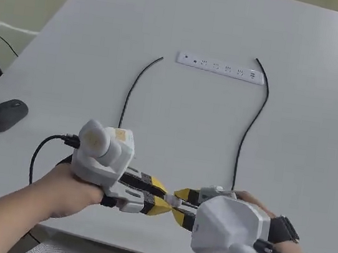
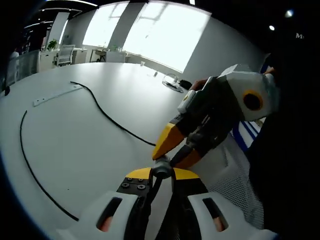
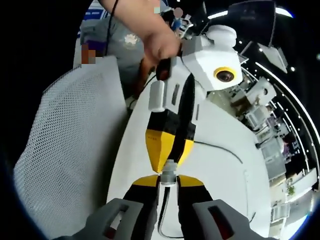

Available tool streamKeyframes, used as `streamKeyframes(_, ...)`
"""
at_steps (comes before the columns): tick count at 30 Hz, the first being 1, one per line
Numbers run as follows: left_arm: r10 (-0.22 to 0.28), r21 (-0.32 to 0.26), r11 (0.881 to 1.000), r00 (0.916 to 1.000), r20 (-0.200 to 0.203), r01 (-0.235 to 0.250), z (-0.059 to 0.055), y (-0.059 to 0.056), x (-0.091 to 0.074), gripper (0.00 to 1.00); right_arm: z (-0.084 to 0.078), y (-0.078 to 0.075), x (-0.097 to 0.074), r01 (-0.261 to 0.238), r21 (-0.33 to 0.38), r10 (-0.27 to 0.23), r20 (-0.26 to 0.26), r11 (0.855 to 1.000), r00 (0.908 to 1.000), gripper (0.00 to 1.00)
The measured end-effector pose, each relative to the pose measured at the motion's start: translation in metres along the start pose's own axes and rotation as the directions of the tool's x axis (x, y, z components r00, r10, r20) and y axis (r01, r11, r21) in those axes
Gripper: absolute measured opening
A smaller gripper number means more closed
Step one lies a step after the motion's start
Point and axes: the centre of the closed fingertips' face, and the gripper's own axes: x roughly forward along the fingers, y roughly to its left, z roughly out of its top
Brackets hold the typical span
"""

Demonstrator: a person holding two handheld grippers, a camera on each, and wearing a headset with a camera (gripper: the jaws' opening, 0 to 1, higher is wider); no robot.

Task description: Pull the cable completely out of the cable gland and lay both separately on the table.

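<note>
The white table (image 1: 291, 150) lies wide open beyond the near edge, where the left tool (image 1: 161, 206) and right tool (image 1: 182, 213) meet tip to tip, both clenched on the one cable gland (image 1: 174, 199). Of two black cables, the left cable (image 1: 129, 93) lies apart and the right cable (image 1: 253, 116) reaches the right tool

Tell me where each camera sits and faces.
Head view: on the person's head, looking forward and down at the table; left hand, right hand, left gripper and right gripper show.
Left gripper view: on the left gripper, looking along its jaws at the right gripper, table behind.
Right gripper view: on the right gripper, facing the left gripper and left hand, mesh chair beside.
Shared: both gripper views show the cable gland between the tips.
</note>
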Motion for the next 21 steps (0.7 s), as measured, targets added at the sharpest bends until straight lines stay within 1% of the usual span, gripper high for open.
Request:
streamKeyframes(2,0.008,0.049,0.999,1.0000,-0.002,-0.007,0.000,0.000,-0.001,0.15,0.002,0.003,-0.002,-0.054,0.091,0.053,0.022,0.994,0.9984,0.16)
streamKeyframes(4,0.018,0.108,0.994,0.9996,-0.023,-0.016,-0.003,0.000,-0.001,0.15,0.004,0.002,-0.006,-0.106,0.147,0.100,0.048,0.983,0.9939,0.20)
streamKeyframes(5,0.024,0.138,0.990,0.9992,-0.033,-0.019,-0.005,0.000,-0.002,0.15,0.005,0.001,-0.008,-0.132,0.175,0.123,0.061,0.976,0.9905,0.20)
streamKeyframes(6,0.024,0.155,0.988,0.9991,-0.034,-0.018,-0.005,-0.001,-0.002,0.15,0.005,0.002,-0.010,-0.173,0.215,0.160,0.076,0.961,0.9841,0.19)
streamKeyframes(7,0.023,0.172,0.985,0.9991,-0.035,-0.017,-0.005,-0.002,-0.002,0.15,0.006,0.004,-0.012,-0.214,0.253,0.197,0.093,0.943,0.9760,0.20)
streamKeyframes(8,0.023,0.188,0.982,0.9991,-0.036,-0.016,-0.006,-0.003,-0.002,0.15,0.007,0.005,-0.013,-0.255,0.290,0.233,0.110,0.922,0.9663,0.20)
streamKeyframes(11,0.030,0.256,0.967,0.9973,-0.067,-0.012,-0.009,-0.005,-0.002,0.15,0.004,0.002,-0.014,-0.330,0.331,0.305,0.127,0.884,0.9438,0.20)
streamKeyframes(14,0.021,0.284,0.959,0.9976,-0.067,-0.001,-0.007,-0.010,-0.002,0.15,0.005,0.001,-0.013,-0.391,0.367,0.359,0.155,0.844,0.9203,0.19)
streamKeyframes(17,0.017,0.310,0.951,0.9973,-0.072,0.006,-0.006,-0.011,0.000,0.15,0.005,0.004,-0.011,-0.454,0.394,0.422,0.170,0.799,0.8905,0.18)
streamKeyframes(20,0.013,0.328,0.945,0.9968,-0.079,0.013,-0.006,-0.013,0.001,0.15,0.001,0.008,-0.008,-0.492,0.412,0.468,0.165,0.767,0.8683,0.18)
streamKeyframes(21,0.011,0.337,0.941,0.9963,-0.085,0.018,-0.007,-0.014,0.001,0.15,0.001,0.009,-0.008,-0.500,0.414,0.477,0.166,0.761,0.8631,0.18)
